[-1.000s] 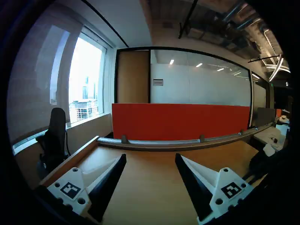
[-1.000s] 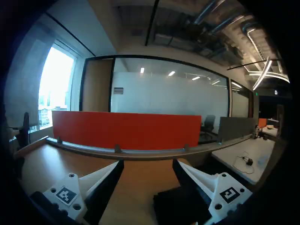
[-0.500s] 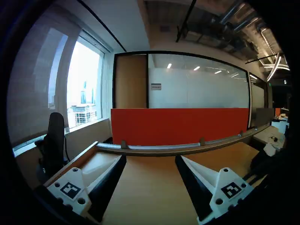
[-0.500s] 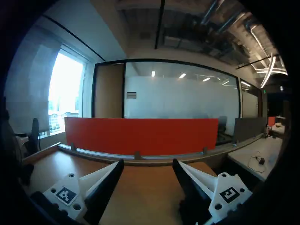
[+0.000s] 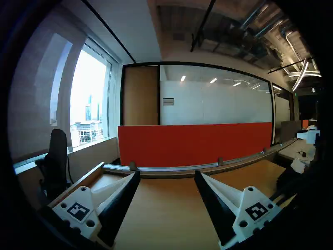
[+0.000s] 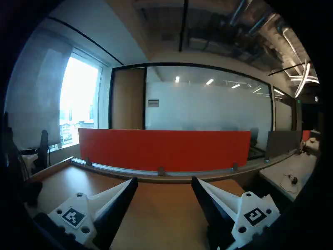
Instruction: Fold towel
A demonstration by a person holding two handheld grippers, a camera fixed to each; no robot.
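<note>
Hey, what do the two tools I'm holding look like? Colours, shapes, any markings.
The left tool and the right tool look alike. Each has two wedge-shaped white plastic fingers that taper to a point, with black inner faces. Near its wide base, every finger carries a square black-and-white marker tag and a few small round holes.

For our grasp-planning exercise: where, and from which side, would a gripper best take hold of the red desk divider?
Probably the red divider's top edge, from above, one finger each side: it is a flat upright panel, its foot clipped along the desk.
</note>
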